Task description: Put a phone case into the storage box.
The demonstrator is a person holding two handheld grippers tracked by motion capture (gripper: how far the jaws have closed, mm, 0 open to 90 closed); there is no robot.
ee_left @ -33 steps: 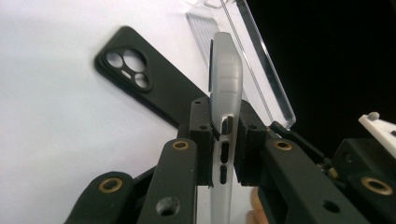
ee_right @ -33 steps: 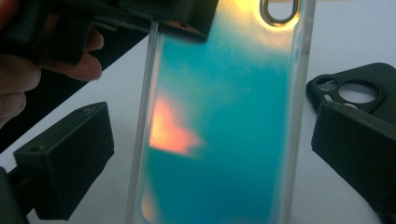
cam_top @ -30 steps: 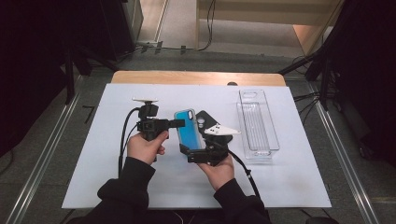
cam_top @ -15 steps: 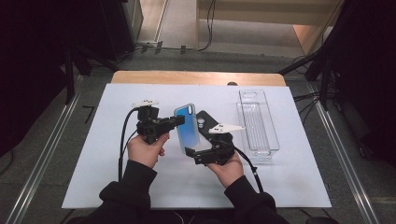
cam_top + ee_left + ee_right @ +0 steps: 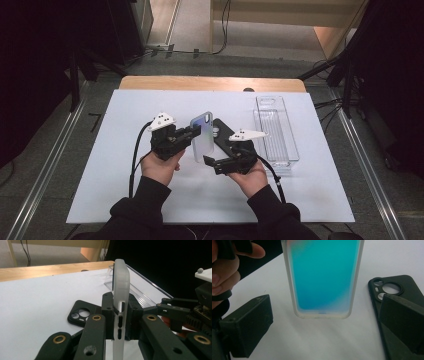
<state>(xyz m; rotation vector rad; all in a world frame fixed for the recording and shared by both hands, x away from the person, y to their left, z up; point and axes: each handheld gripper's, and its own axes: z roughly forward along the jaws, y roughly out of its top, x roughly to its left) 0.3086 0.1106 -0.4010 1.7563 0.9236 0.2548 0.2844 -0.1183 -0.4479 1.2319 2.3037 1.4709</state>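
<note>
tray (image 5: 280, 137): clear plastic, long and narrow, sits on the right part of the sheet, nothing in it as far as I can see
sheet (image 5: 125, 165): big white one, covers pretty much the whole work area
tabletop (image 5: 210, 83): light wood, just a strip peeking out past the sheet's far edge
cables (image 5: 220, 30): couple of dark ones running across the floor way at the back
rails (image 5: 45, 165): metal, one along each side of the table
floor (image 5: 185, 25): pale, lit up behind the table, the rest around it is dark
</note>
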